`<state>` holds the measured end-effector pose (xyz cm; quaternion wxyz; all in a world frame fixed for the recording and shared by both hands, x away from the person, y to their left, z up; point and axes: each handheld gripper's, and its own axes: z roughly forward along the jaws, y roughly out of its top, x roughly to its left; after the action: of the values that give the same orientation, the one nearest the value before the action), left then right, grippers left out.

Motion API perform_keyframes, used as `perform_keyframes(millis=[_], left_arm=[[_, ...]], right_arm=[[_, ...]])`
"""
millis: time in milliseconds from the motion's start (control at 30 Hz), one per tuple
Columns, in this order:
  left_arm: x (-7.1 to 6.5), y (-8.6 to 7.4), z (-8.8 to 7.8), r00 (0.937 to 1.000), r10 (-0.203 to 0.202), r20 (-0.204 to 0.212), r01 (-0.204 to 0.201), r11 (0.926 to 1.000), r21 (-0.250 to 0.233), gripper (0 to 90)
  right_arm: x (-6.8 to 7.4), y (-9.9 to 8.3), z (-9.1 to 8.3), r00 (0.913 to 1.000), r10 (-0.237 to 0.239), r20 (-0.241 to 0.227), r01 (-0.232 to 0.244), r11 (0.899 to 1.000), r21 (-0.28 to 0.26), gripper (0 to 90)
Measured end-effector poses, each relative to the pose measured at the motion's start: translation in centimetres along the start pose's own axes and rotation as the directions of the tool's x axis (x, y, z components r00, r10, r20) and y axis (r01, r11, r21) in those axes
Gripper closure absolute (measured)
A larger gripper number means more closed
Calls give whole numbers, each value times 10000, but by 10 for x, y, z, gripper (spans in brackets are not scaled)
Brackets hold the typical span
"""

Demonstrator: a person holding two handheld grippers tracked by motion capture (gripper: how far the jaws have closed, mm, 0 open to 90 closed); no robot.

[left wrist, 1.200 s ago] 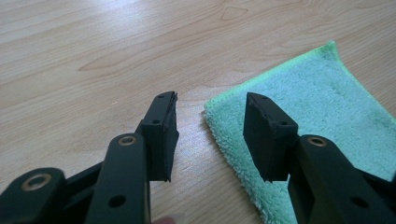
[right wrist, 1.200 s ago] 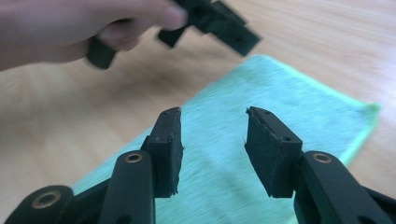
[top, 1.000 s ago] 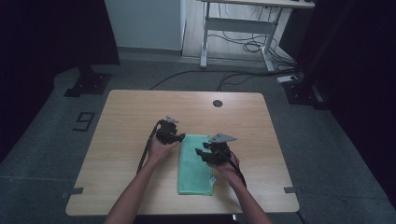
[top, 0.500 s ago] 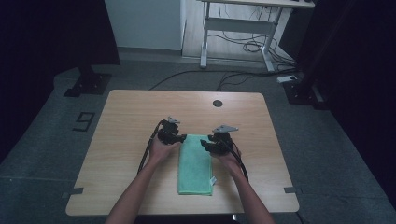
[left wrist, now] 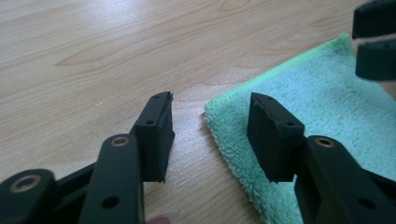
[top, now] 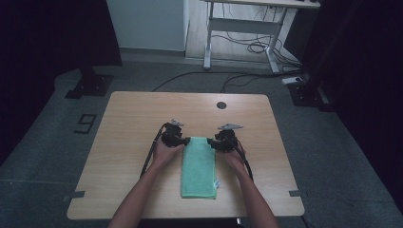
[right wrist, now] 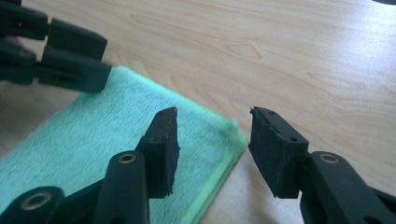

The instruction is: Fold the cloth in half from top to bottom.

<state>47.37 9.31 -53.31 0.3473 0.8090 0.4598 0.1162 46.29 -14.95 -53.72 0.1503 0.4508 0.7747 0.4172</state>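
Both of my hand-held grippers are released, jaws spread and grasping nothing: my left hand-held gripper [left wrist: 210, 135] sits at the far left corner of the green towel [top: 199, 166], one jaw over bare wood just outside that corner and the other over the pile just inside it, while my right hand-held gripper [right wrist: 212, 140] straddles the towel's far right corner the same way. From above, the left hand-held gripper [top: 175, 137] and the right hand-held gripper [top: 225, 141] flank the towel's far short edge, with my hands behind them. The towel [left wrist: 322, 102] is a long, narrow folded strip lying flat on the wooden counter [top: 133, 118], running from between the grippers back toward my edge of the counter, roughly centred side to side; in the right gripper view its corner [right wrist: 219, 135] shows stacked layers along the edge. I judge the next move to be pinching both far corners. The risk is in those layers: if a jaw rides over the top ply, I would lift one sheet and the fold would peel open. If a jaw presses down on wood beside the towel, it would close on nothing or shove the corner and wrinkle it. Closing one side ahead of the other could drag the strip askew.
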Motion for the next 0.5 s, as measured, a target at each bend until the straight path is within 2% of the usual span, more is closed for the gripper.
perform_keyframes(millis=[200,500], left_arm=[[0,0,3,9999,27,110,-27,10000,-21,493],[-3,-1,7,10000,58,76,-58,10000,36,498]], right_arm=[[-6,4,6,10000,83,23,-83,9999,142,520],[-3,3,15,9999,-122,58,118,9985,536,519]])
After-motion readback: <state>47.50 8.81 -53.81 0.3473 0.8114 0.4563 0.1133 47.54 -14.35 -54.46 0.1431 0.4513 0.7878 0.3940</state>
